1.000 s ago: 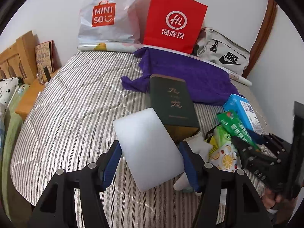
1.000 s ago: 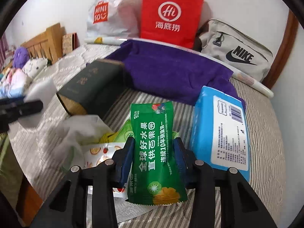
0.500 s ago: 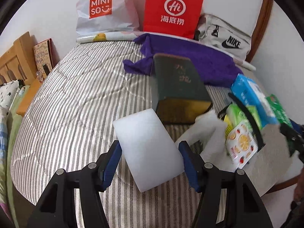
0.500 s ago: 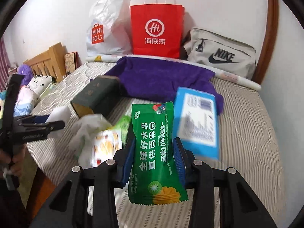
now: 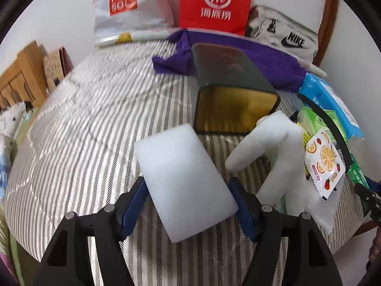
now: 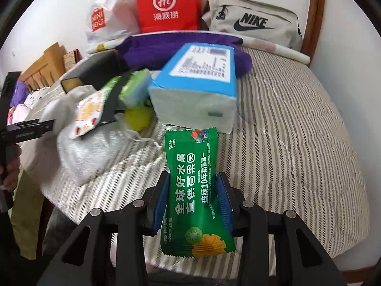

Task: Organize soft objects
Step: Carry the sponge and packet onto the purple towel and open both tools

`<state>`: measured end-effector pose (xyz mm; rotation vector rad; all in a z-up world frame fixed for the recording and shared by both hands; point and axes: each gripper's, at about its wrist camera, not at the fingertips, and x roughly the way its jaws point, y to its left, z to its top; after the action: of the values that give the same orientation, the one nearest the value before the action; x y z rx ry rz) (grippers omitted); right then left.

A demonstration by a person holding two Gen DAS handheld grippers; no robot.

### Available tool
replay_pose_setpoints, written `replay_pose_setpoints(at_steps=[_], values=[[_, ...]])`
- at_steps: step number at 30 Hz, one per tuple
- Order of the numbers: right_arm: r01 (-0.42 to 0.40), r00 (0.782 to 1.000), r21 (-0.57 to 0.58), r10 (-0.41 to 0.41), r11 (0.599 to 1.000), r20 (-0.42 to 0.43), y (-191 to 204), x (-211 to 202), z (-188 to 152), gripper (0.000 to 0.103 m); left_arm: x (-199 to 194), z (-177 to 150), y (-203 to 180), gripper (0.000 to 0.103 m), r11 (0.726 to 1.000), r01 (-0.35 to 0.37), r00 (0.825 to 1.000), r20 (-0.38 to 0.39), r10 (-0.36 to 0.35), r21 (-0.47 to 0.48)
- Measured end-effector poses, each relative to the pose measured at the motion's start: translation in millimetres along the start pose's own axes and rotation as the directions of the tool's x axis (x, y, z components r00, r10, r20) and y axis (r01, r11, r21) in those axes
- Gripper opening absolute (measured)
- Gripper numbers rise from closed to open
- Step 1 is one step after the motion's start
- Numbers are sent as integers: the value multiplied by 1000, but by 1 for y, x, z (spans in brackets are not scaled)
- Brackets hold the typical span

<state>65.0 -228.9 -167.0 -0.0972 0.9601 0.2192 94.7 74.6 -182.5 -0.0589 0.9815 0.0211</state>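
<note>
A white foam block (image 5: 185,186) lies between the blue pads of my left gripper (image 5: 188,180), low over the striped bed cover (image 5: 95,119). The jaws are opening and the pads stand just off the block's sides. My right gripper (image 6: 193,175) is shut on a green fruit-snack packet (image 6: 195,186), held upright above the bed in front of the blue tissue pack (image 6: 202,78). A white soft cloth bundle (image 5: 273,147) and a fruit-print sachet (image 5: 323,162) lie to the right of the foam block.
A dark green box (image 5: 228,71) lies on its side with its open end towards me, in front of a purple towel (image 5: 273,64). A red paper bag (image 5: 214,0), a white plastic bag (image 5: 123,4) and a grey sports bag (image 5: 285,35) line the wall. A wooden headboard (image 5: 21,78) stands at the left.
The left gripper sank towards the bed with the foam block and its jaws widened. The right gripper carried the green packet sideways, to the near side of the tissue pack.
</note>
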Motion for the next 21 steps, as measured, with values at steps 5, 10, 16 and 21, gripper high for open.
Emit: replay_pose_setpoints(at_steps=[5,10,16,21], values=[[-11,1000,12,11,1000,5,-1,13,-1,46,2,0,-1,76,1000,-6,1000,8,6,-11],[7,1000,-13,-7,1000,23,3,15,1,39,4,4,1,65,999,-34,999,18,34,-32],[-44,999,3,44,999,4,-4,7,8,33,-7,11,8,56,1000,-15,1000,13,15,-14],[-76,997,-6,76,997,15,-1,-9,16,33,-25,20,12,56,1000,17,1000,26,-17,-11]])
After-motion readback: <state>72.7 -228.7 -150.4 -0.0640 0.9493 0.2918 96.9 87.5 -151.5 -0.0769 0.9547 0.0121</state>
